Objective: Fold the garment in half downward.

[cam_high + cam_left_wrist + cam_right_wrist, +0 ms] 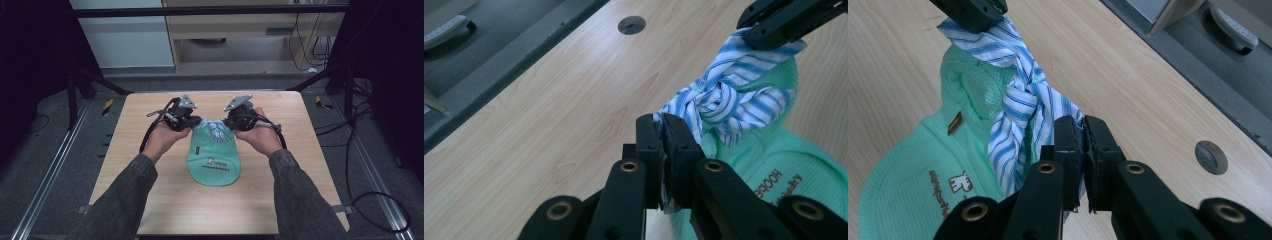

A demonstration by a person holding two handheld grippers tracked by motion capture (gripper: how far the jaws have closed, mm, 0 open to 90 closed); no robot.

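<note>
A mint-green mesh pouch (214,162) with printed lettering lies flat at the middle of the wooden table (150,150). Two blue-and-white striped ties (214,129) at its far end are crossed in a knot (719,95). My left gripper (196,122) is shut on one striped tie end (674,112), close above the table. My right gripper (229,122) is shut on the other end (1068,112). In the left gripper view the right gripper's jaws (784,20) pinch the striped cloth at the top right. The right gripper view shows the left gripper's jaws (973,10) and the knot (1030,92).
The table has a round hole (631,24) near its far left edge and a grey plug (1211,156) near its far right edge. Bare wood lies on all sides of the pouch. Dark floor, cables (370,200) and black frame legs surround the table.
</note>
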